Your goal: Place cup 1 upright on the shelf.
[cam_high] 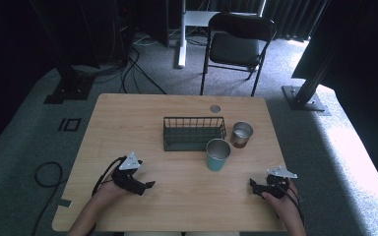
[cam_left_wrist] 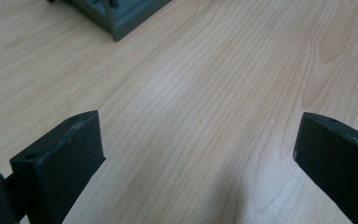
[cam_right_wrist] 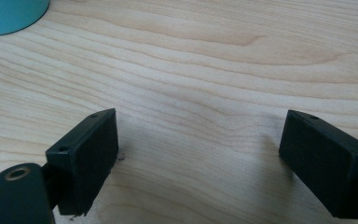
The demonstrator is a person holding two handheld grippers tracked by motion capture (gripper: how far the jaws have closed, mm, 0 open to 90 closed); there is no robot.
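In the high view, your left tongs (cam_high: 150, 185) rest at the lower left of the light wooden tabletop (cam_high: 177, 105) and your right tongs (cam_high: 252, 184) at the lower right; the teal metal cup (cam_high: 217, 155) stands centre frame, just beside the dark green wire basket (cam_high: 193, 133) and the brown metal cup (cam_high: 241, 134).

In the left gripper view, your tongs gape wide over bare wood, the basket's corner (cam_left_wrist: 121, 16) upper left.

In the right gripper view, your tongs (cam_right_wrist: 198, 144) stand wide, the teal cup (cam_right_wrist: 9, 14) upper left.
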